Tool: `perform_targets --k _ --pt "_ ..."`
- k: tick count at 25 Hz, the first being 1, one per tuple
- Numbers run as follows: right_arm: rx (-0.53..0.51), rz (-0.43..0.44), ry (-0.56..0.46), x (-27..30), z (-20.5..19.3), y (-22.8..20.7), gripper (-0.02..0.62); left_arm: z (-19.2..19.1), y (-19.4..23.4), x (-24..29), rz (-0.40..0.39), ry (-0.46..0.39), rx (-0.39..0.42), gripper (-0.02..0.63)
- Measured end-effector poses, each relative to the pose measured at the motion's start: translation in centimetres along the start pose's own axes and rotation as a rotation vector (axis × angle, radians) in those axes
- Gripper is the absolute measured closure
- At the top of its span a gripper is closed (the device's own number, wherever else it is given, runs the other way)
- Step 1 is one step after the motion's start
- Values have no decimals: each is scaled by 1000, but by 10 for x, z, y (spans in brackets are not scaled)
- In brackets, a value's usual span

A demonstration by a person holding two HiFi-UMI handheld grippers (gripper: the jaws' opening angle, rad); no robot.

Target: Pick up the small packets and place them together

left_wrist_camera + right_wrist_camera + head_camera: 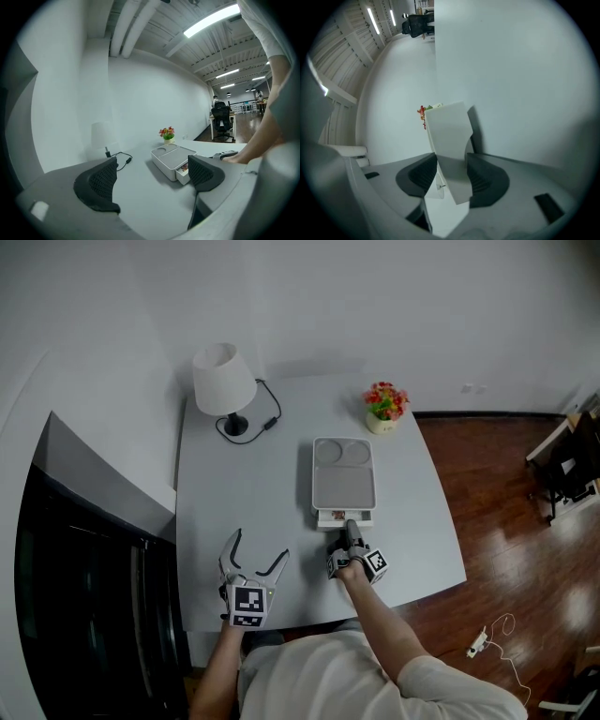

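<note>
Packets (336,516) lie in open drawer (357,518); right claw (449,174) pinches drawer front.

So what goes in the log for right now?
left gripper: open, empty, above table | right gripper: closed on drawer of white box | colourful packet: inside drawer
</note>
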State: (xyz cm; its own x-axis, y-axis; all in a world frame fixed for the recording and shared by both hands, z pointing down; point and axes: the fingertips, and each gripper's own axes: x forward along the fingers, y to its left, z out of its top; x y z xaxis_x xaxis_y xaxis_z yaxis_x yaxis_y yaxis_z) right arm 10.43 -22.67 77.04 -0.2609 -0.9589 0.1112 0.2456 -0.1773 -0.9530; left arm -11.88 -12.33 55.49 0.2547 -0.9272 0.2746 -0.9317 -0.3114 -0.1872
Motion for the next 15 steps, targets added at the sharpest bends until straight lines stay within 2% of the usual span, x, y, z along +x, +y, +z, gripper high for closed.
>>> perform_targets --k 5,15 --pt "-68 -12 38 -9 -5 -8 403 -3 -12 -3 -22 7 9 143" --pt "-91 -11 96 -54 -16 -13 408 -4 -24 -2 -67 10 -19 141"
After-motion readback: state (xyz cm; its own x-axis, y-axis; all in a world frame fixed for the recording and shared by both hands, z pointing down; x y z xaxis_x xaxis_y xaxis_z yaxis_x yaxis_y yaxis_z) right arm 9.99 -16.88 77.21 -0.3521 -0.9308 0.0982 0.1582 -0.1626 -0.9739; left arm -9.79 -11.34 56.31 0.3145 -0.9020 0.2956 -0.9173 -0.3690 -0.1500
